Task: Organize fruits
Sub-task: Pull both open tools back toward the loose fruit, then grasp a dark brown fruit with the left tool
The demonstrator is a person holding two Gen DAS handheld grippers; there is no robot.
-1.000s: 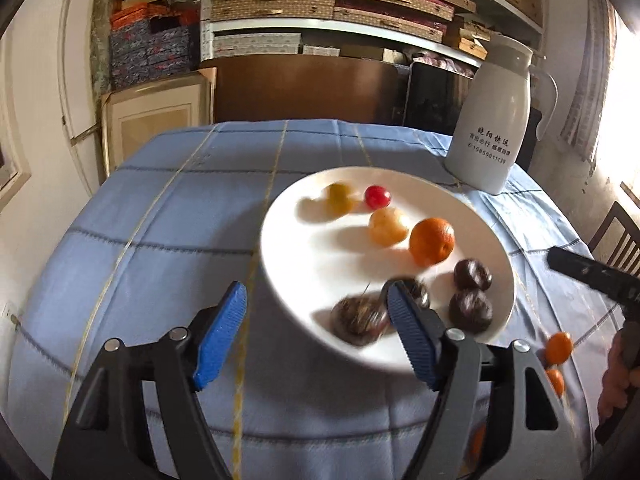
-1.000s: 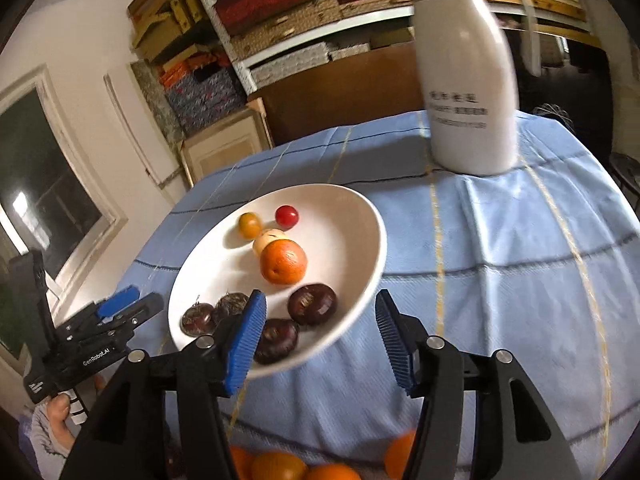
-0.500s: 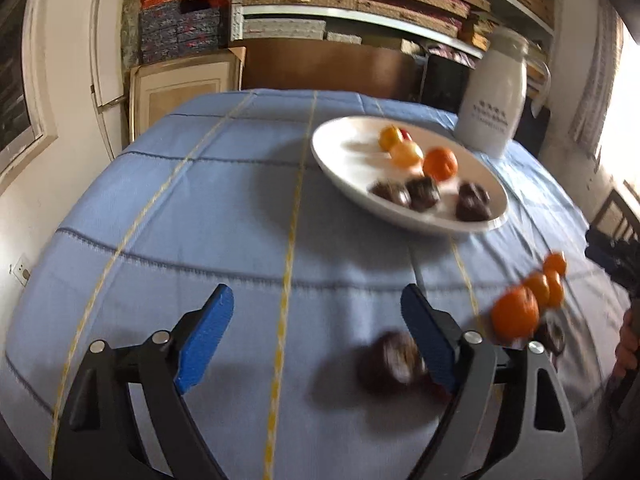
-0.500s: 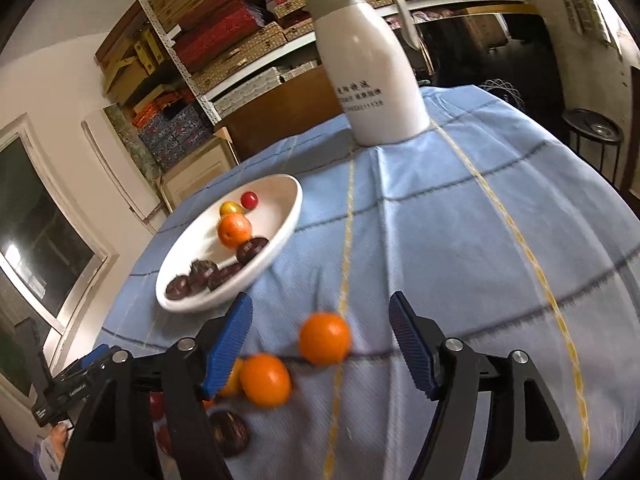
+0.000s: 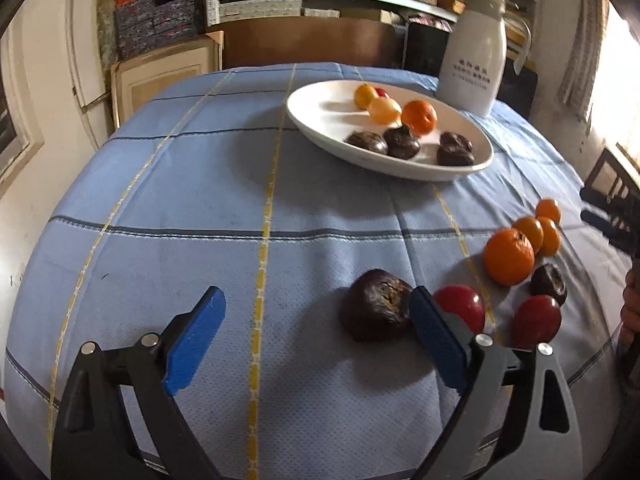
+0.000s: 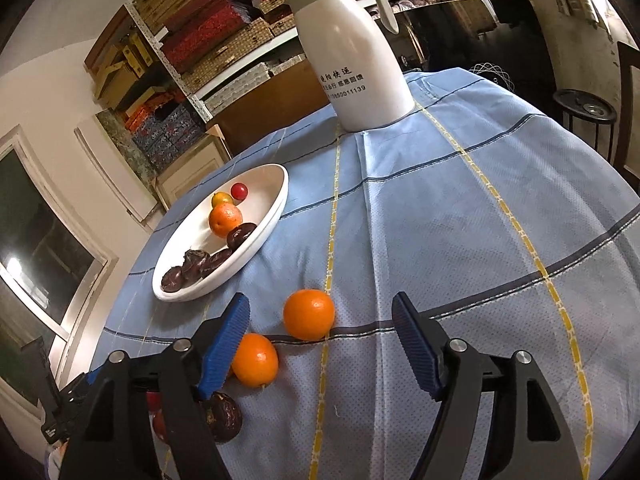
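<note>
while both claws have just been opening and hold nothing, the left gripper (image 5: 316,340) stands wide around the dark fruit (image 5: 376,310) at lower centre; the right gripper (image 6: 320,344) frames an orange (image 6: 309,314) at centre; both fruits look light and soft, so grip across the middle gently.

both grippers (image 5: 316,344) (image 6: 320,344) wide, empty

The tablecloth (image 5: 200,184) is showing as matt woven cloth with a fine dimpled texture. The plate (image 5: 320,108) is looking glossy and smooth, probably glazed ceramic. The jug (image 6: 356,60) is presenting a smooth satin white shell. The dark fruit (image 5: 376,316) is appearing wrinkled and dull, the orange (image 6: 309,314) finely pitted, the red fruit (image 5: 536,316) shiny. The gripper pads (image 5: 196,344) are showing ribbed blue plastic on matt black arms.
</note>
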